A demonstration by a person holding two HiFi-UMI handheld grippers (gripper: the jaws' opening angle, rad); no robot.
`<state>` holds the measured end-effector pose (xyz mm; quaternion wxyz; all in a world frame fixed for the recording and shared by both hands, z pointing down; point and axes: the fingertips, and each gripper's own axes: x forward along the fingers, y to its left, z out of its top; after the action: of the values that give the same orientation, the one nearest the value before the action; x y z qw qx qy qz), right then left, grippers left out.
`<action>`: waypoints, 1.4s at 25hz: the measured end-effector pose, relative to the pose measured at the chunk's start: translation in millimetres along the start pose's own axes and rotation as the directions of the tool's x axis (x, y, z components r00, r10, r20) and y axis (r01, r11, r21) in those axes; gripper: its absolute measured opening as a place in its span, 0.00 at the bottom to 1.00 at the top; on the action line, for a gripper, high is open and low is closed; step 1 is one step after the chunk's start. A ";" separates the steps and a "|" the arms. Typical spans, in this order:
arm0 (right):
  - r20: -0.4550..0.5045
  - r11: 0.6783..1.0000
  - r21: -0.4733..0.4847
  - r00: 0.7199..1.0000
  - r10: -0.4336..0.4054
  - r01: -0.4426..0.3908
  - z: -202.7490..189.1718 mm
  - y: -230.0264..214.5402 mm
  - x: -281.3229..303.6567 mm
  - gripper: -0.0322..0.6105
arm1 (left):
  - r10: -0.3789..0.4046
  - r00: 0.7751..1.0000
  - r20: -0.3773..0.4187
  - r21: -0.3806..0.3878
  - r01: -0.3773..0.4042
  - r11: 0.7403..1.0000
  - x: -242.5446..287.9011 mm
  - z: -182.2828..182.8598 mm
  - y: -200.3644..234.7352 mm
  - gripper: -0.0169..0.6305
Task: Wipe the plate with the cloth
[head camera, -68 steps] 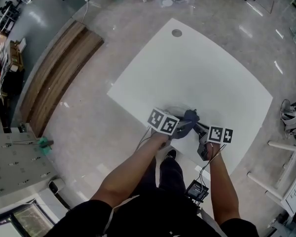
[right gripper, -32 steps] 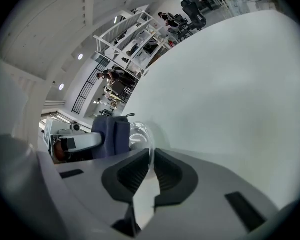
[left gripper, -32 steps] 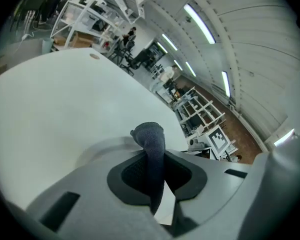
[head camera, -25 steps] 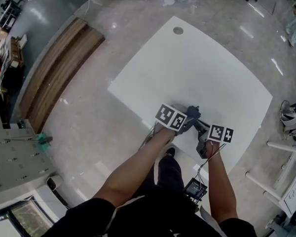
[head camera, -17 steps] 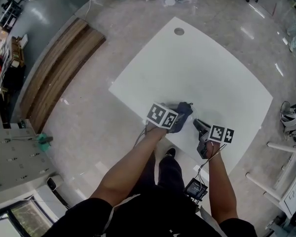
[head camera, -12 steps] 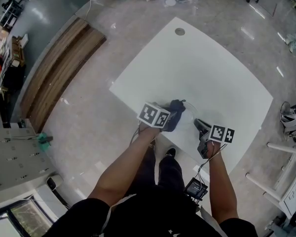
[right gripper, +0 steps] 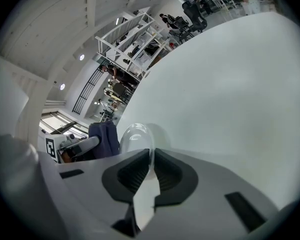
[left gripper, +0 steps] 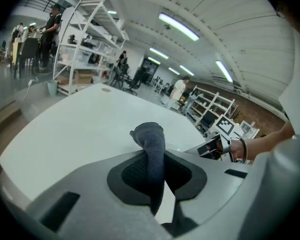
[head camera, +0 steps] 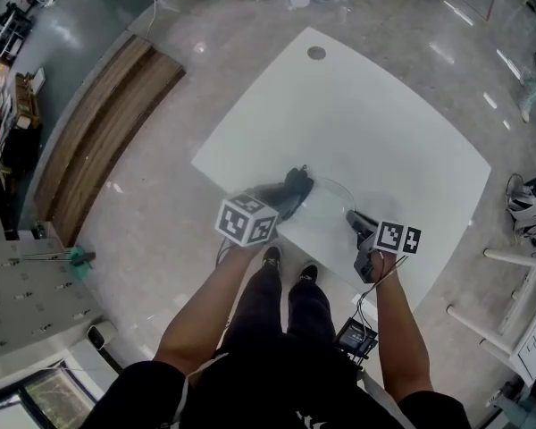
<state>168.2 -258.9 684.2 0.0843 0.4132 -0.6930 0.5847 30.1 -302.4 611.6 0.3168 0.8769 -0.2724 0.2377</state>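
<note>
Risk one: the plate (right gripper: 135, 136) is clear glass, pinched only at its near rim by the right tongs (right gripper: 151, 166). A hard sideways wipe could lever it out of that thin bite or twist it, and it would drop on the counter (head camera: 357, 114) or skid toward the near edge, which lies close by in the head view. Risk two: the cloth (left gripper: 149, 139) is held as a narrow rolled tuft, so little of it meets the glass, and the hard tips of the tongs may scrape the plate instead. Risk three: the glass is hard to see against the white top, so a stroke may miss it. Left tongs (left gripper: 157, 170): clenched on the cloth, which stands up out of the pads as a dark blue fold. Right tongs: clamped on the plate rim, pads close on both sides of the thin edge. Plate sits lower centre of the head view, between the two tongs, with the cloth at its left edge. I cannot tell whether cloth and glass touch, or whether the plate is lifted off the counter.
</note>
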 end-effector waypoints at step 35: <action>0.025 1.000 -0.020 1.000 -0.001 0.002 -1.6 -1.1 -3.9 0.09 | 0.128 0.977 -0.169 0.002 -0.129 0.992 11.9 -28.9 43.1 0.10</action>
<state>170.9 -255.6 683.2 0.0803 0.4202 -0.6997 0.5722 4.7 -314.6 656.9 0.3265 0.8328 -0.3018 0.3298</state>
